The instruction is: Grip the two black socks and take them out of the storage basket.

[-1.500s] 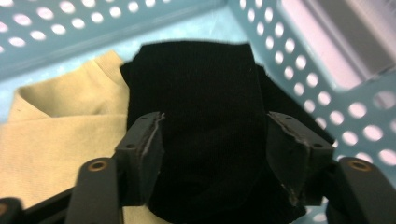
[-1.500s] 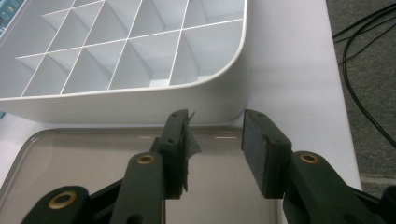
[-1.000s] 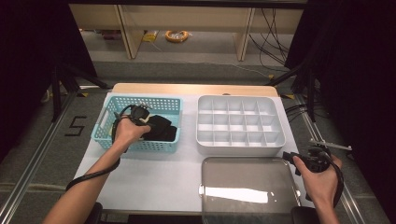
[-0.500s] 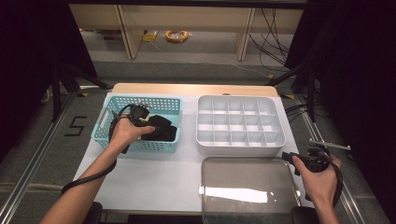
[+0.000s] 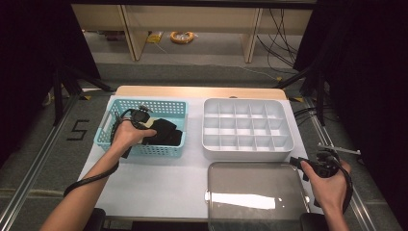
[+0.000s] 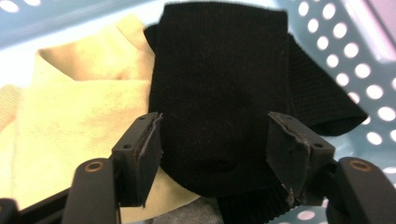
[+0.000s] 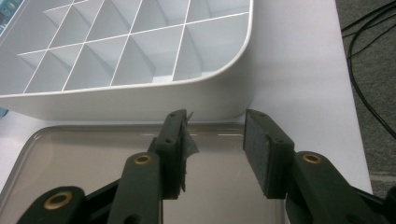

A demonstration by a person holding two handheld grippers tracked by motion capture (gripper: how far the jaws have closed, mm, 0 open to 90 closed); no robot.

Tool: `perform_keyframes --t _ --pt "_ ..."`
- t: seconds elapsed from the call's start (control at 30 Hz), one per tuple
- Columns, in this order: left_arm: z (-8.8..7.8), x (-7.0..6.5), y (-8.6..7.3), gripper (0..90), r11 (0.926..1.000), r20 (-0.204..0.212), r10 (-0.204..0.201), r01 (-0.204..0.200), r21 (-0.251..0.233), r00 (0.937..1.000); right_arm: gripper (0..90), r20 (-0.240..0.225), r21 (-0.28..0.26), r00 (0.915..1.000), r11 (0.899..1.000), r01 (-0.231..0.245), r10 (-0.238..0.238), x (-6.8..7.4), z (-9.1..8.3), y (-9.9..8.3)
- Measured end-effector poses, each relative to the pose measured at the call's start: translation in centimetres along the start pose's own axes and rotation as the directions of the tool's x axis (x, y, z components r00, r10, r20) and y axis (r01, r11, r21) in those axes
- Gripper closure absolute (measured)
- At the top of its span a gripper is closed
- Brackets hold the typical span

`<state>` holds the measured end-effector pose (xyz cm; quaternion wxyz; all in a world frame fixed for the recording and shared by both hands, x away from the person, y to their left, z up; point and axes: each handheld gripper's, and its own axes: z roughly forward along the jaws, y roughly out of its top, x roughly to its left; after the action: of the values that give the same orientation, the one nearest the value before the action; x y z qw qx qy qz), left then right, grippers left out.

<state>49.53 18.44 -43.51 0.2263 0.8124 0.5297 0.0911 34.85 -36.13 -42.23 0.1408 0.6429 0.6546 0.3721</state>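
Black folded cotton sock [image 6: 219, 93] lies mid-frame between the left tool's [image 6: 215, 149] just-opened, released jaws, inside the turquoise perforated plastic basket [image 6: 373, 70]; right tool [image 7: 212, 140] unclenched, empty, lower right

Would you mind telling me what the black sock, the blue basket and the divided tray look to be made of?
Black sock: soft matte knit fabric, with fine ribbing. Blue basket: seemingly moulded plastic, its walls punched with rows of round holes. Divided tray: probably smooth white plastic, with thin, slightly glossy partitions.
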Motion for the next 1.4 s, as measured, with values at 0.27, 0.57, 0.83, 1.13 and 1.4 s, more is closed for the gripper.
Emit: perform_keyframes --t 0.27,0.57,0.83,1.13,1.4 --pt "0.2 -0.4 0.5 56.3 0.9959 0.0 0.06 -0.06 0.069 0.9982 60.5 -0.004 -0.002 0.9997 1.0 -0.023 0.023 0.2 -0.1 0.0" --pt "0.2 -0.8 0.6 84.7 0.9912 0.008 0.106 -0.106 0.079 0.9944 60.3 -0.012 0.007 0.9995 0.999 -0.031 0.031 0.1 -0.4 0.0" --pt "-1.2 -0.4 0.3 87.0 0.9916 0.023 0.125 -0.124 -0.037 0.9919 60.3 -0.011 0.004 0.9996 1.0 -0.028 0.028 0.2 -0.4 0.0" --pt "-4.5 -0.6 -0.1 87.0 0.9505 0.074 0.114 -0.088 -0.298 0.9907 60.3 -0.001 -0.006 0.9998 1.0 -0.021 0.021 0.2 -0.4 -0.1" --pt "-7.1 -0.8 -0.6 87.2 0.8831 0.1 0.091 -0.034 -0.468 0.9908 60.3 0.005 -0.013 0.9999 1.0 -0.014 0.014 0.2 -0.3 -0.1"
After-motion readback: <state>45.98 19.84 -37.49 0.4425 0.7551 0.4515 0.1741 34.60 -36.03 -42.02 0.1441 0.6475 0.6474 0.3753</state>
